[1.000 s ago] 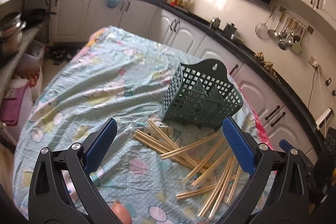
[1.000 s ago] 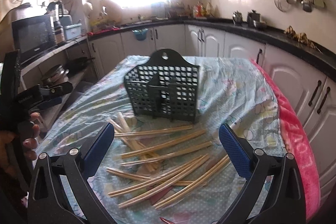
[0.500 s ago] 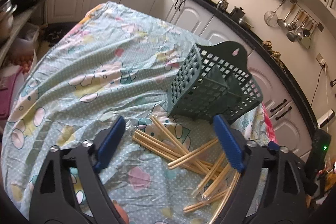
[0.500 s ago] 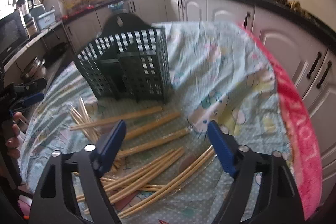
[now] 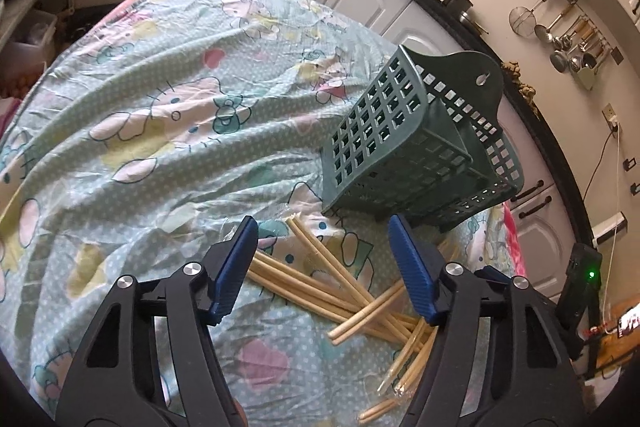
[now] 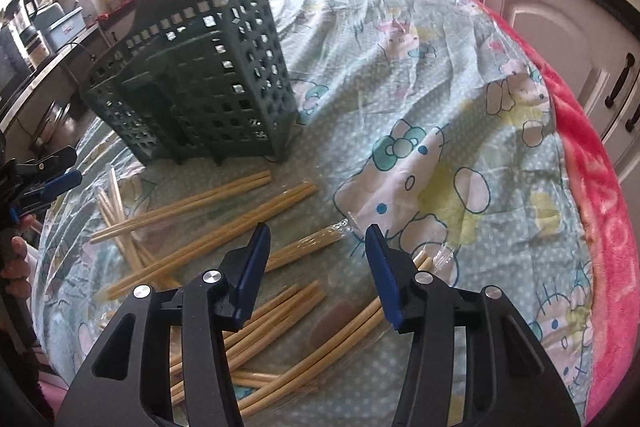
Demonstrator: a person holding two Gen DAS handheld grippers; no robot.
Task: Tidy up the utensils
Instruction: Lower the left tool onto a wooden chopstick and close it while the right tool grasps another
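Since a second ago I have brought both grippers down and closer to the table: the chopsticks (image 6: 208, 203) and the green basket (image 5: 416, 155) now fill more of each view, and the window has slid off the top. My left gripper (image 5: 322, 263) and right gripper (image 6: 316, 263) have just been closing; their blue pads stand partly apart with nothing clamped between them, and the sticks lie lower down on the cloth (image 5: 132, 131). Both tilt steeply downward. Chopsticks are scattered at 6 o'clock of the upright basket, mostly running from 8 toward 2 o'clock in the right view, several crossing. At 9 o'clock there, a hand (image 6: 16, 267) grips the left tool.
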